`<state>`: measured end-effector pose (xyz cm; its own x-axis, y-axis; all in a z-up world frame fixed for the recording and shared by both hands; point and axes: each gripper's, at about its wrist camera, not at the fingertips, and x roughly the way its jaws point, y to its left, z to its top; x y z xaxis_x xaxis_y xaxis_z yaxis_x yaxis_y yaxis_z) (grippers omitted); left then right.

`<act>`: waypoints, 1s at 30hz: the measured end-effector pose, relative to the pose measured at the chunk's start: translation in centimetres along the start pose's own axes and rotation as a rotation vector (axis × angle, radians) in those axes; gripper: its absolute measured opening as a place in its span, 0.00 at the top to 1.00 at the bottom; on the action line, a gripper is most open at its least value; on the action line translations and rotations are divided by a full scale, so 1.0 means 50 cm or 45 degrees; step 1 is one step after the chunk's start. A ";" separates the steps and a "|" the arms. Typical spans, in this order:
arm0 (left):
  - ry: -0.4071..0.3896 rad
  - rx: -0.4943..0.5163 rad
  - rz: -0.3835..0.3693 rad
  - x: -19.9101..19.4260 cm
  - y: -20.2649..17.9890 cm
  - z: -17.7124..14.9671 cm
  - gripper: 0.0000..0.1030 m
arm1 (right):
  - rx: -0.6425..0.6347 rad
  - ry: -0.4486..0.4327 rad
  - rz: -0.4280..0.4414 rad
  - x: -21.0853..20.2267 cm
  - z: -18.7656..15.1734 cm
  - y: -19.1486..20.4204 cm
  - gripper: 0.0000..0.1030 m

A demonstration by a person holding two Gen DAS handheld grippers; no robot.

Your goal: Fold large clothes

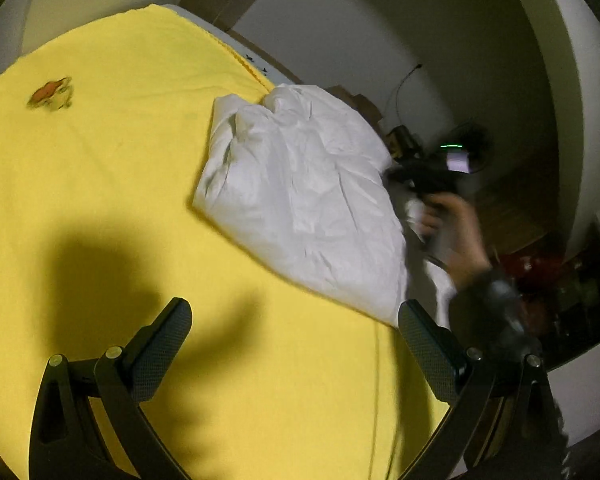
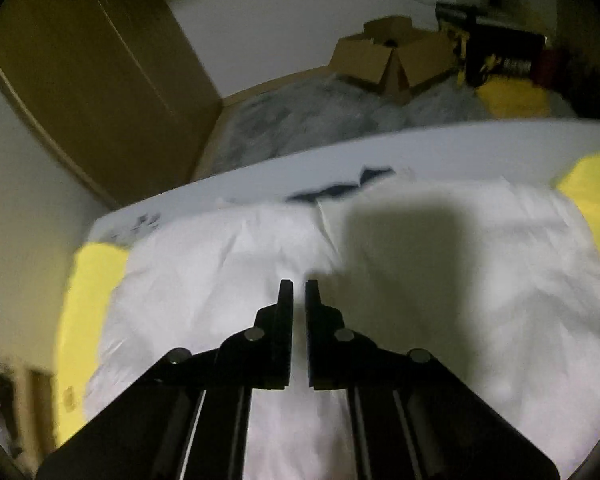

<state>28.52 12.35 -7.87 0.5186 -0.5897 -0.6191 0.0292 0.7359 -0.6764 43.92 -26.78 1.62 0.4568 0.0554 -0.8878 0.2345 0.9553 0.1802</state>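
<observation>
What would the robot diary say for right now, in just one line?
task: fold large clothes | left gripper: open, empty, over yellow cloth | right gripper: jaws nearly shut over white garment, grip unclear | garment: bunched

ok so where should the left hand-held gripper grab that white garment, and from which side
Probably the near corner of the white garment, the point by the left hand-held gripper. It lies flat on the yellow cloth with its edge exposed, so come in low from the near side with the open jaws.
</observation>
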 end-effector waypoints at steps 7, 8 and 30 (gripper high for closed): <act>-0.049 0.021 -0.001 -0.054 0.023 -0.022 0.00 | -0.154 -0.013 -0.017 0.061 -0.076 0.017 0.95; -0.055 0.013 0.004 -0.048 0.027 -0.016 0.00 | -0.167 -0.039 0.005 0.040 -0.114 0.015 0.94; 0.050 -0.345 -0.029 0.045 0.097 0.037 0.00 | -0.305 0.018 -0.032 0.451 -0.463 0.006 0.94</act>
<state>31.39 15.22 -11.81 0.4870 -0.6212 -0.6140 -0.1921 0.6096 -0.7691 34.41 -18.50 -28.16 0.4407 0.0330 -0.8970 0.0347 0.9980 0.0537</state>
